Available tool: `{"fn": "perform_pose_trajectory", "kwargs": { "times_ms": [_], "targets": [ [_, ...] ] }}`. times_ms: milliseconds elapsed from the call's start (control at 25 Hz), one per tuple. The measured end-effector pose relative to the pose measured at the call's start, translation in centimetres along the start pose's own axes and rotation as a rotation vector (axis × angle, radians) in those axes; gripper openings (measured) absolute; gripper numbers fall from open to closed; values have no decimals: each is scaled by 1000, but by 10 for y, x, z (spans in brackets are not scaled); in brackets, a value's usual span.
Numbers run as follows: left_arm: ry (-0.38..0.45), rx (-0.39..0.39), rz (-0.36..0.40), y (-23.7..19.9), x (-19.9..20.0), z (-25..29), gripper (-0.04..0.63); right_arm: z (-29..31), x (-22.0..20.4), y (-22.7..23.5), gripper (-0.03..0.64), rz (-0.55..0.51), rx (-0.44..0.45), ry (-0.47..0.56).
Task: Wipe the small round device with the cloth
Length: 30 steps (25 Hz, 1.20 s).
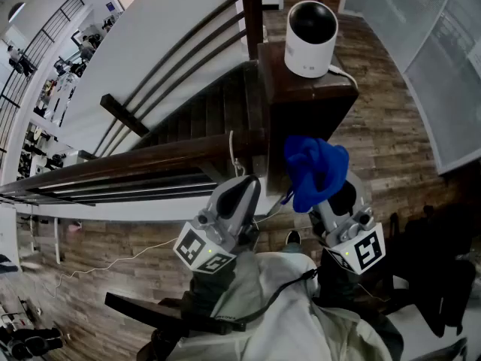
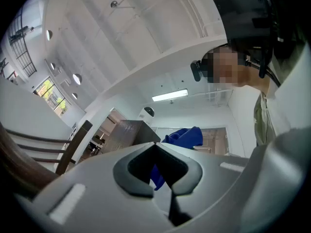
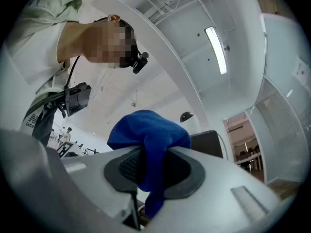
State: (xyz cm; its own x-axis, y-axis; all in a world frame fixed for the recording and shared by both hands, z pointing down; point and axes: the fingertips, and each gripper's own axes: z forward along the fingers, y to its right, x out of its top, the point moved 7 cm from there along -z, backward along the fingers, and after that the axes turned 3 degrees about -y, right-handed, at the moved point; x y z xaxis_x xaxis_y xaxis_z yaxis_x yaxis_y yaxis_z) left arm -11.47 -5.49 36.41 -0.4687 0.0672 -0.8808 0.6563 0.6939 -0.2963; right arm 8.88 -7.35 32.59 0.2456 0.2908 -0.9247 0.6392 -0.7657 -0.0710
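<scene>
The small round device (image 1: 310, 39), white with a black domed top, stands on a dark wooden post (image 1: 304, 107) at the top of the head view. It shows small and far in the left gripper view (image 2: 147, 112) and in the right gripper view (image 3: 187, 117). My right gripper (image 1: 325, 201) is shut on a bunched blue cloth (image 1: 315, 170), held up below the post. The cloth (image 3: 148, 139) bulges from the shut jaws. My left gripper (image 1: 242, 194) is shut and holds nothing; the cloth (image 2: 184, 137) shows beyond it.
A dark wooden handrail (image 1: 128, 165) runs left from the post, with stairs (image 1: 195, 115) beyond it. A white cable (image 1: 343, 72) trails off the device. Wood floor (image 1: 391, 119) lies to the right. A person's pale sleeve (image 1: 263, 307) fills the bottom.
</scene>
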Motion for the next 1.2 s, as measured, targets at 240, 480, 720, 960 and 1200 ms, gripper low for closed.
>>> {"fn": "perform_pose_trajectory", "kwargs": {
  "times_ms": [240,480,720,960,1200],
  "targets": [
    [-16,-49,-17,-2,7,-1,-8,-1,6,-12,84,-18,-43,2],
    [-38,-112,-40,-6,9,0,-8,-8,10,-21,84,-18,-105,24],
    [-46,-144,-51,-7,11,4,-8,-11,14,-25,84,-53,-147,15],
    [-43,-126,-52,1,9,10,-8,-21,24,-17,84,-73,-146,19],
    [-22,-95,-39,-1,10,6,-8,-16,21,-14,84,-79,-113,17]
  ]
}}
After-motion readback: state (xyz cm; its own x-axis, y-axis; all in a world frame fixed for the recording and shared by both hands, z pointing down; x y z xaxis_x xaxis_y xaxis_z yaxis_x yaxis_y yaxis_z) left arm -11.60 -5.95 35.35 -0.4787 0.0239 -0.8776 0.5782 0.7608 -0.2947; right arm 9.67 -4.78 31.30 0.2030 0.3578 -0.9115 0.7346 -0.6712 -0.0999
